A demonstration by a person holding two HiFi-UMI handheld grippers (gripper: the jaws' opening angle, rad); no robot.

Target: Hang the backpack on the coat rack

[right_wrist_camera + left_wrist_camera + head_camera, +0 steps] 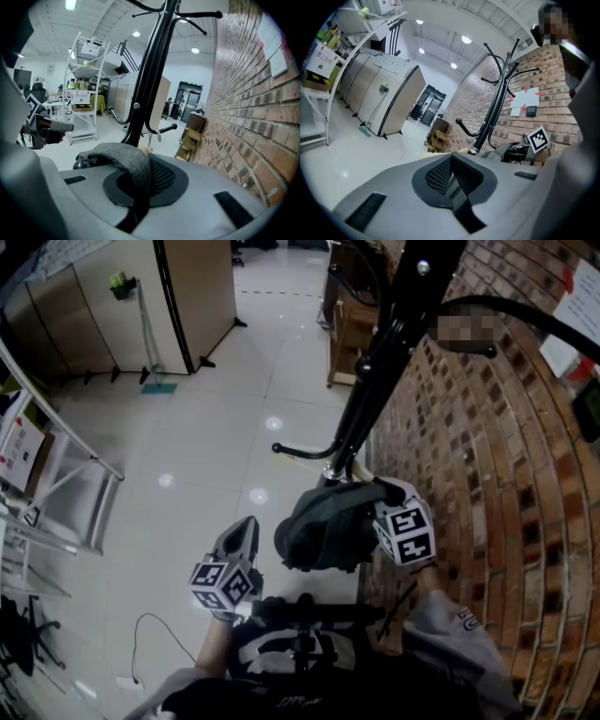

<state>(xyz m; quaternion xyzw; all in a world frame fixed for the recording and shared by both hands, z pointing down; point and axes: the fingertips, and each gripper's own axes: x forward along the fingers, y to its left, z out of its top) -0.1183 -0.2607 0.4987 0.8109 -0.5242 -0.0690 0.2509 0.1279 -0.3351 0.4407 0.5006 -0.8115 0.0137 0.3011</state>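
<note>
Since your right gripper (140, 182) alone clamps the grey strap (123, 158), left gripper (452, 180) closed empty, the backpack (323, 531) may swing and miss the coat rack (380, 371) at its near hook (302, 452).

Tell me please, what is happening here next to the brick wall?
A person holds a gripper in each hand before a black coat rack by a brick wall. The right gripper is shut on a grey strap of the dark backpack, held close to the rack's pole, not yet hung. The left gripper is shut, apart from the backpack.
</note>
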